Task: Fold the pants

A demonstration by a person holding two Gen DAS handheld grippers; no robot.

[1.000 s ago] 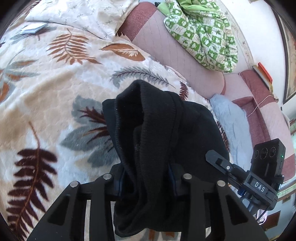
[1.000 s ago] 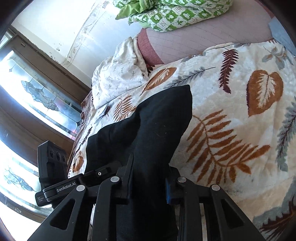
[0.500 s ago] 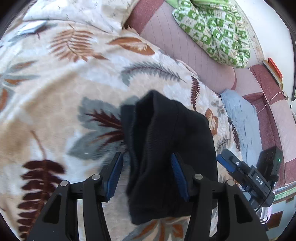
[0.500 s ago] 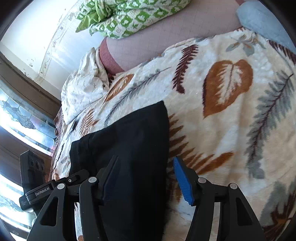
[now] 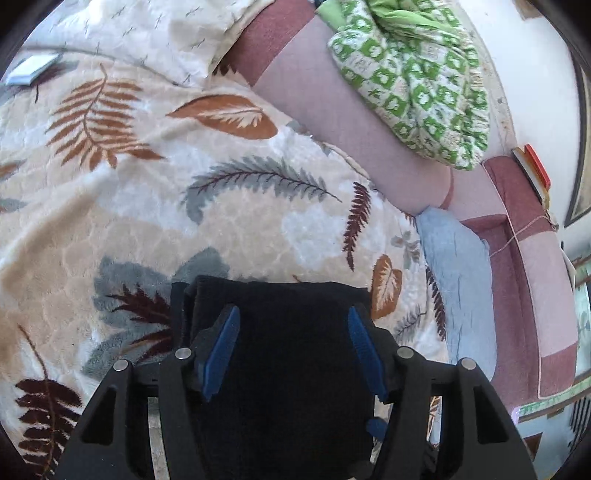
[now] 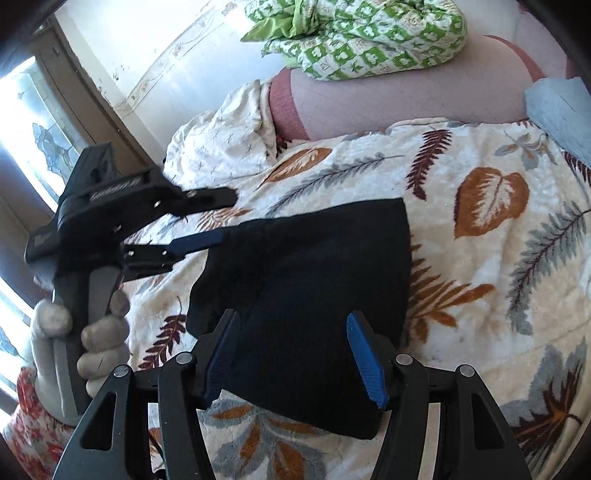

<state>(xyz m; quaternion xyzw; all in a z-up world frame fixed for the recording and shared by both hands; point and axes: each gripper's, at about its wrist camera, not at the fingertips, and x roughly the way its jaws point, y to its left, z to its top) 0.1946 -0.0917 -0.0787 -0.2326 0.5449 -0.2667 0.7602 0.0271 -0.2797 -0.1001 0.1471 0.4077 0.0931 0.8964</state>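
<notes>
On the leaf blanket (image 5: pixel 155 206) the black pants (image 6: pixel 317 280) lie folded into a flat, thick bundle. The blanket is the big soft cover with brown, grey and dark red leaves on it, and everything here sits on it or around it.

The left gripper (image 5: pixel 293 350) hangs just over the pants. Its two blue fingers (image 5: pixel 221 347) are spread wide apart, one on each side, and nothing is held between them. In the right wrist view the left gripper (image 6: pixel 207 218) shows from the side at the far left corner of the pants, held by a hand (image 6: pixel 85 332) in a pale glove.

The right gripper (image 6: pixel 293 354) hangs over the near edge of the pants. Its blue fingers (image 6: pixel 364 354) are spread wide too, and they hold nothing.

Past the far edge of the blanket is a pink and red sofa back (image 5: pixel 332 110). A green and white checked quilt (image 5: pixel 413 81) is heaped on top of it. A white crumpled sheet (image 5: pixel 147 33) lies at the far left corner of the blanket. A light blue cloth (image 5: pixel 458 273) lies along the right edge of the blanket.
</notes>
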